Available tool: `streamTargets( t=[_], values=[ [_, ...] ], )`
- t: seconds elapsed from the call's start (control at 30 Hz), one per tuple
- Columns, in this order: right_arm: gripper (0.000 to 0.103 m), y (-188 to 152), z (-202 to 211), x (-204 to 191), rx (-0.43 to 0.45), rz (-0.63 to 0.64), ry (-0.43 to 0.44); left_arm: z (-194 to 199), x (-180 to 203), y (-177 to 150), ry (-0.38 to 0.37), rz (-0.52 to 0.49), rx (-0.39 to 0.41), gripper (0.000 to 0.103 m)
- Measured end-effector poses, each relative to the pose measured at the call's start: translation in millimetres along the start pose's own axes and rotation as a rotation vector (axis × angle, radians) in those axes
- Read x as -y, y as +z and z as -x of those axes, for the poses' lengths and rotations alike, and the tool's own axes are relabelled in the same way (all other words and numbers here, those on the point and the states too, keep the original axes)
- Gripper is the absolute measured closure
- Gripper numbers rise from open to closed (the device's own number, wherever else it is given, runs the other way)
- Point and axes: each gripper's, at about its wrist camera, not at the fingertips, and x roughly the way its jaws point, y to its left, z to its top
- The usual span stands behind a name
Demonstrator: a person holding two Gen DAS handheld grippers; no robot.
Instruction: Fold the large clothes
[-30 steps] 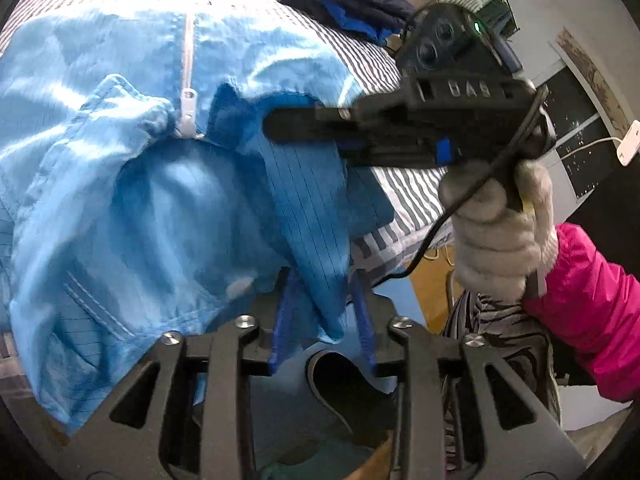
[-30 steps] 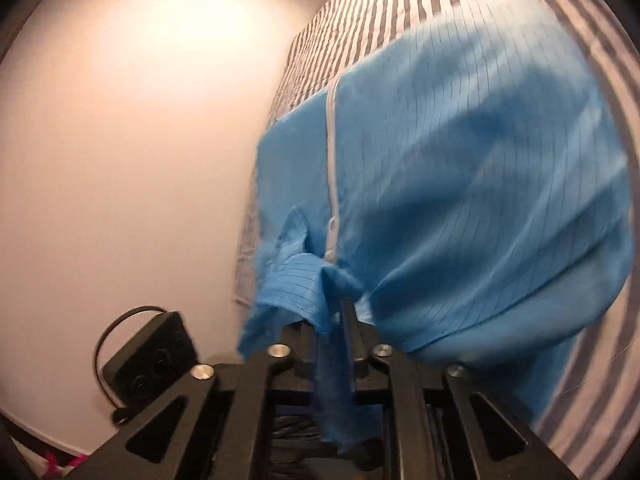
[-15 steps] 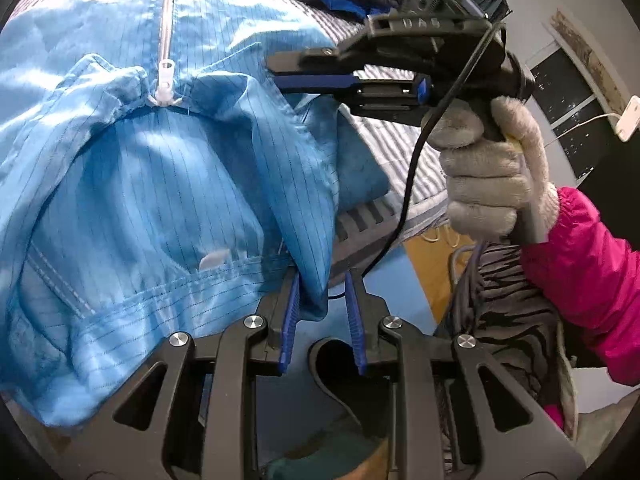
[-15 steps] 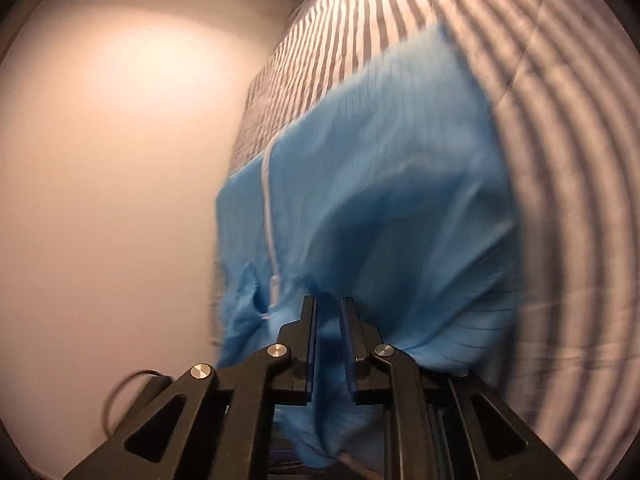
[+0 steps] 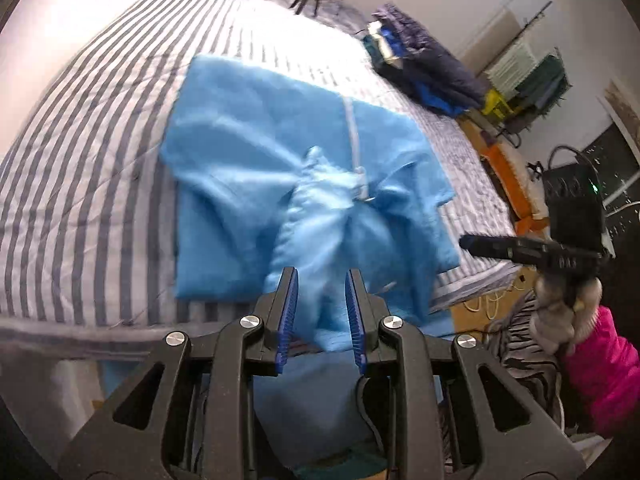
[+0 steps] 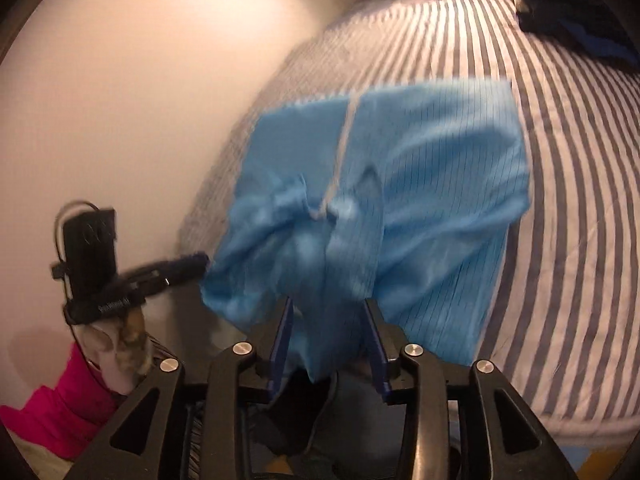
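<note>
A light blue zip-front garment (image 5: 260,184) lies bunched on the striped bed (image 5: 80,160), with its near edge hanging over the bed's side. My left gripper (image 5: 322,276) is drawn back from it. Its jaws stand apart, and loose blue fabric shows in the gap without being pinched. In the right wrist view the garment (image 6: 440,184) droops between the jaws of my right gripper (image 6: 328,304), which are opening and do not press on it. Each gripper also shows from the side in the other view: the right gripper (image 5: 466,242) and the left gripper (image 6: 198,262), both tips just off the cloth.
A pile of dark clothes (image 5: 424,68) sits at the bed's far right corner. A plain wall (image 6: 140,80) runs along the bed's left side. The person's pink sleeve (image 5: 600,368) and gloved hand are at the right. Boxes and cables clutter the floor (image 5: 516,184).
Both grippers have pulled back and up from the garment, which now looks smaller and farther off. The right jaws, shut on fabric before, now stand wide apart.
</note>
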Motion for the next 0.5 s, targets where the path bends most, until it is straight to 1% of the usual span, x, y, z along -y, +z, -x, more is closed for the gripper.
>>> streamTargets(
  t=[0.1, 0.17, 0.2, 0.27, 0.33, 0.37, 0.47, 0.5],
  values=[
    [0.064, -11.7, -15.1, -9.8, -0.062, -0.058, -0.028, -8.3, 6.1, -11.2, 0.014, 0.0, -0.027, 0.08],
    [0.064, -13.1, -26.1, -10.6, -0.085, -0.068, -0.079, -13.8, 11.3, -14.2, 0.049, -0.013, -0.034, 0.075],
    [0.063, -15.4, -30.6, -8.7, -0.095, -0.085, -0.104, -14.8, 10.7, -15.4, 0.063, -0.008, -0.034, 0.074],
    [0.063, -15.5, -37.9, -6.5, -0.11, -0.129, -0.092, -19.7, 6.8, -19.0, 0.072, 0.016, -0.047, 0.074],
    [0.063, -15.3, -43.9, -4.7, -0.112, -0.159, -0.075, -22.6, 5.5, -21.2, 0.09, 0.014, -0.049, 0.074],
    [0.066, -15.4, -46.7, -3.7, -0.112, -0.153, -0.077, -23.6, 6.1, -21.9, 0.1, 0.005, -0.051, 0.074],
    [0.099, -11.1, -60.0, -14.5, -0.139, -0.104, -0.067, -30.2, 9.0, -24.4, 0.141, -0.035, -0.068, 0.074],
    [0.102, -9.6, -58.5, -16.7, -0.142, -0.093, -0.073, -33.3, 10.2, -25.6, 0.158, -0.049, -0.073, 0.076]
  ],
)
